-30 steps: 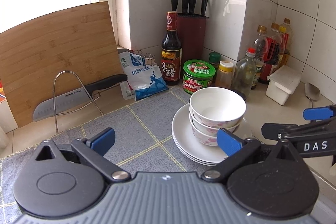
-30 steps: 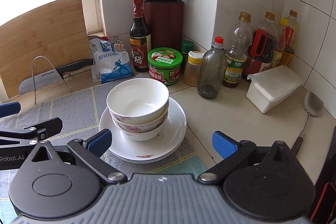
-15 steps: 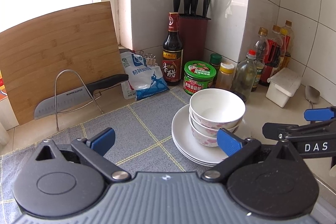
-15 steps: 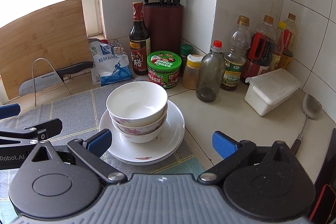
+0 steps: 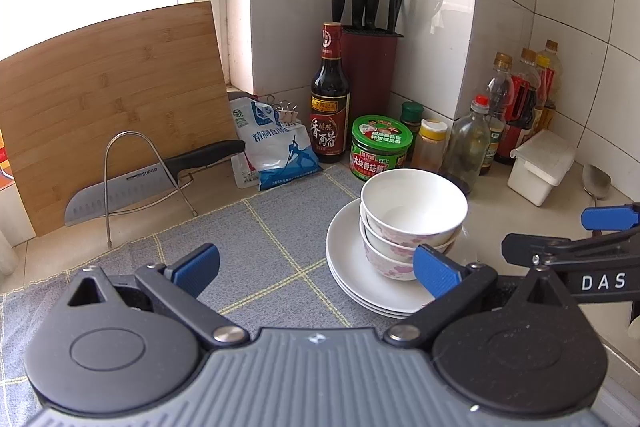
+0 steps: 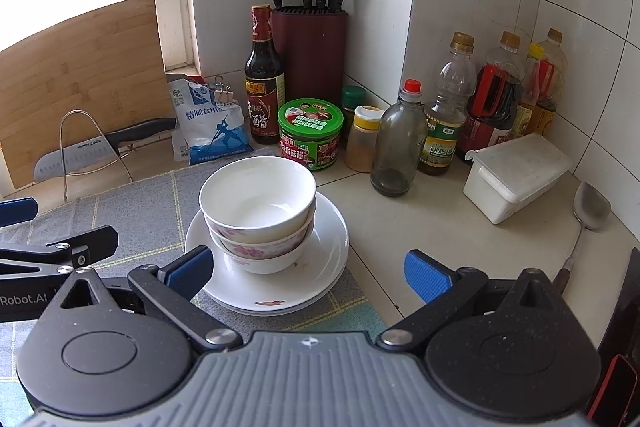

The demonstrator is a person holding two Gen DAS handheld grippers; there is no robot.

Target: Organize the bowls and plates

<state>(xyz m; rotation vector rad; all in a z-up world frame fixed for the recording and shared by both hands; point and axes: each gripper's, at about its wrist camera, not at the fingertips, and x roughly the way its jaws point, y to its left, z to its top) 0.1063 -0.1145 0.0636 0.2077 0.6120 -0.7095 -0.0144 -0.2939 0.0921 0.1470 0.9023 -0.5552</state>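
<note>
A stack of white bowls [image 5: 412, 215] [image 6: 258, 205], the lower ones with pink flowers, sits on a stack of white plates [image 5: 348, 267] [image 6: 324, 251] at the right edge of a grey checked mat [image 5: 256, 239] [image 6: 132, 223]. My left gripper [image 5: 316, 269] is open, low over the mat, its right fingertip just in front of the bowls. My right gripper [image 6: 308, 273] is open too, held in front of the plates with nothing between its fingers. Each gripper shows at the other view's edge.
Along the tiled back wall stand a vinegar bottle [image 5: 330, 99], a knife block [image 5: 370, 67], a green-lidded jar [image 6: 311, 133], several bottles [image 6: 444, 107] and a white box [image 6: 516, 175]. A spoon [image 6: 588, 219] lies right. A cutting board [image 5: 108, 99], a knife [image 5: 132, 183] on a wire rack and a salt bag [image 5: 276, 147] sit left.
Both grippers have drawn back and up a little from the stack, which now looks slightly farther and lower in both views. Bowls and plates have not moved; both grippers stay open.
</note>
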